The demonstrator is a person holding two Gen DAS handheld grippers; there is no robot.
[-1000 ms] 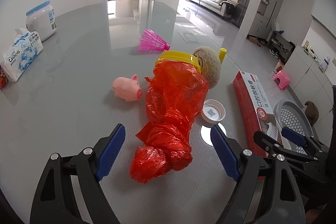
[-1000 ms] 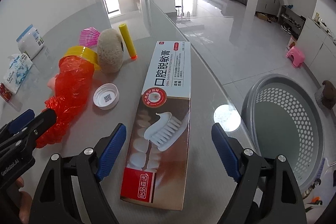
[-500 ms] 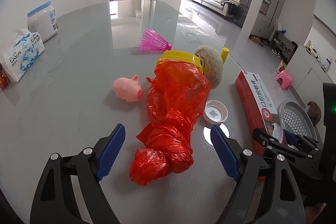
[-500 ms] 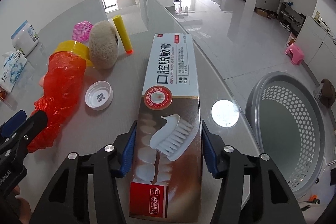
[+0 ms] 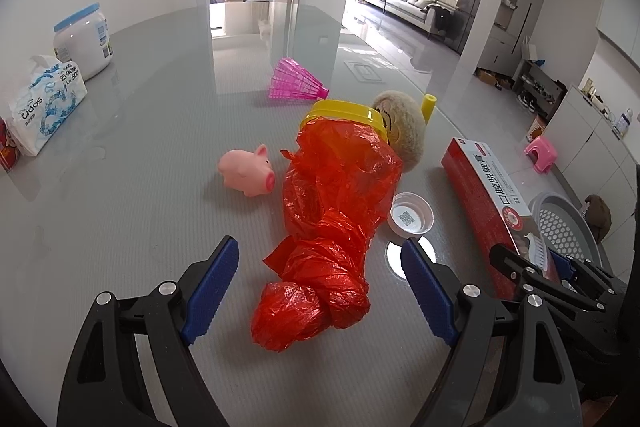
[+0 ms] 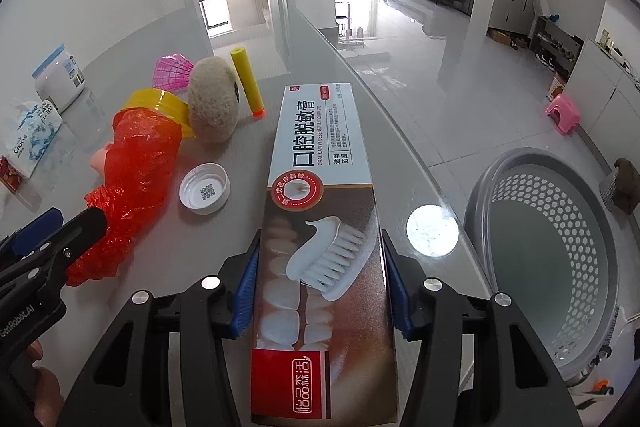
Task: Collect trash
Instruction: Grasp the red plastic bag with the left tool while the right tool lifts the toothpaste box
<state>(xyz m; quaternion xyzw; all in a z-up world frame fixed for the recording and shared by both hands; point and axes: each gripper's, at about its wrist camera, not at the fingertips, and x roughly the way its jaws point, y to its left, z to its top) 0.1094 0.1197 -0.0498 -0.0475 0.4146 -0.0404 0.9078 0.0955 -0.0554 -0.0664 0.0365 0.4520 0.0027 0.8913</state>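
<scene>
- Grey and shiny, the table (image 5: 120,211) fills most of my view, with a bright living room far behind it.
- On the floor next to the table edge sits a grey basket (image 6: 552,251) with holes in its wall. I think this is where the trash goes. I see nothing in it, so I think the job has only just begun.
- My right gripper (image 6: 322,283) has its blue pads on both long sides of the toothpaste box (image 6: 320,195). The pads press on the box, so I have a hold of it. The box lies flat on the table, not lifted yet.
- My left gripper (image 5: 320,291) has its fingers spread wide and holds nothing. The knotted end of the red plastic bag (image 5: 332,223) lies on the table between them, but the pads do not touch it.
- The bag is stuffed into a jar with a yellow rim (image 5: 340,109), which lies on its side.
- A white bottle cap (image 6: 205,187) lies open side up, between the bag and the box.
- Left to do, I think: lift the box and drop it in the basket, then the bag, then the cap.
- A pink toy pig (image 5: 248,175), a pink shuttlecock (image 5: 296,82), a furry ball (image 6: 212,103) and a yellow foam stick (image 6: 248,83) lie near too. I cannot tell if those count as trash.
</scene>
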